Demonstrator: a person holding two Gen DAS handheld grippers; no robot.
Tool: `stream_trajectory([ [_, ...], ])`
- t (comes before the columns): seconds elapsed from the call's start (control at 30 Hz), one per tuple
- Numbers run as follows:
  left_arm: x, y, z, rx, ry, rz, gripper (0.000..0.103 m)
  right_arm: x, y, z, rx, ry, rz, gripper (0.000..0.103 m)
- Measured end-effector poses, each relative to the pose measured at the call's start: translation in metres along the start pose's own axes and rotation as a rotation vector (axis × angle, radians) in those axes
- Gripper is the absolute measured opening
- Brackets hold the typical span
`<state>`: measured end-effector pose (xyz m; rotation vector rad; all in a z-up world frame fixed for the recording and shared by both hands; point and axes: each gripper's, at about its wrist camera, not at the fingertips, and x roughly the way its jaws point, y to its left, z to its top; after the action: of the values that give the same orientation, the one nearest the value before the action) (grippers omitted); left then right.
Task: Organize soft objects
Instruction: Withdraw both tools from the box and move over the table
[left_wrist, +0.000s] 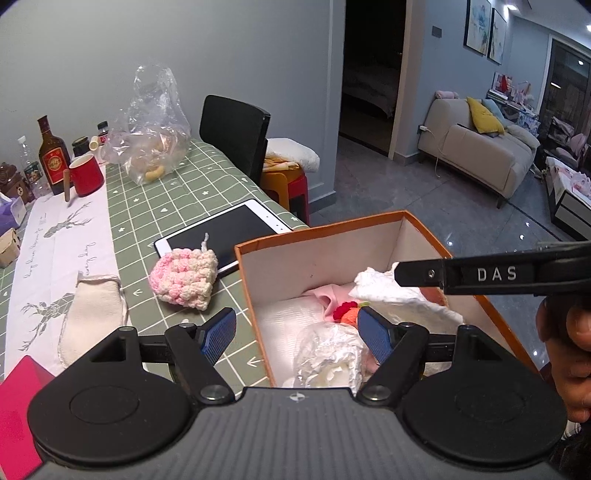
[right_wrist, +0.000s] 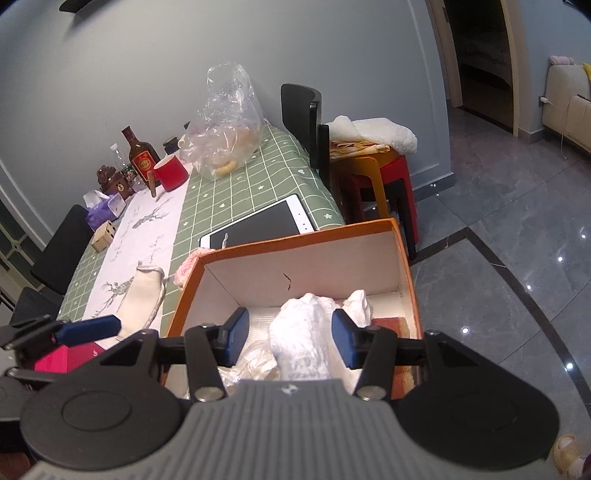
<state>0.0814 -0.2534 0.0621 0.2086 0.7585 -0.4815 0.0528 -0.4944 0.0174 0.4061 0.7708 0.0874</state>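
An orange box (left_wrist: 399, 216) with white inner walls stands at the table's near right corner and holds several soft items: white cloths, a pink cloth, a red-orange knitted piece (left_wrist: 345, 312) and a crinkled plastic bag (left_wrist: 327, 350). My left gripper (left_wrist: 297, 334) is open and empty, straddling the box's left wall. My right gripper (right_wrist: 290, 339) is open over the box (right_wrist: 295, 236), with a white fluffy cloth (right_wrist: 303, 339) lying between its fingers. A pink-white crocheted pouch (left_wrist: 183, 277) and a cream cloth (left_wrist: 94, 314) lie on the table left of the box.
A tablet (left_wrist: 221, 230) lies behind the pouch. A plastic bag with bread (left_wrist: 155, 144), a red mug (left_wrist: 85, 176), a bottle (left_wrist: 53, 155) and a tissue box (right_wrist: 101, 208) stand at the far end. A pink item (left_wrist: 16, 406) lies near left. A black chair (left_wrist: 234, 134) and stools (right_wrist: 373, 173) stand beside the table.
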Motion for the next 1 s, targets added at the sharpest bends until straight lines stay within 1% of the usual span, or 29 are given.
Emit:
stream_trajectory([
  [0.17,-0.011,0.011,-0.003,-0.013,-0.011,0.009,0.088,-0.002,0.011,-0.003,-0.040,0.005,-0.008,0.049],
  [0.3,-0.030,0.027,-0.009,-0.037,-0.037,0.002,0.088,-0.005,0.022,-0.006,-0.075,0.003,0.002,0.049],
  [0.43,-0.049,0.046,-0.021,-0.040,-0.045,0.025,0.088,-0.007,0.034,-0.009,-0.104,0.002,0.016,0.049],
  [0.6,-0.074,0.076,-0.038,-0.074,-0.052,0.051,0.088,-0.010,0.057,-0.014,-0.150,0.003,0.049,0.050],
  [0.7,-0.087,0.092,-0.049,-0.077,-0.061,0.077,0.088,-0.009,0.070,-0.017,-0.160,0.016,0.087,0.055],
  [0.8,-0.099,0.111,-0.063,-0.091,-0.063,0.105,0.088,-0.007,0.085,-0.022,-0.192,0.034,0.109,0.055],
  [1.0,-0.121,0.153,-0.096,-0.174,-0.057,0.135,0.088,0.001,0.114,-0.037,-0.242,0.099,0.164,0.055],
])
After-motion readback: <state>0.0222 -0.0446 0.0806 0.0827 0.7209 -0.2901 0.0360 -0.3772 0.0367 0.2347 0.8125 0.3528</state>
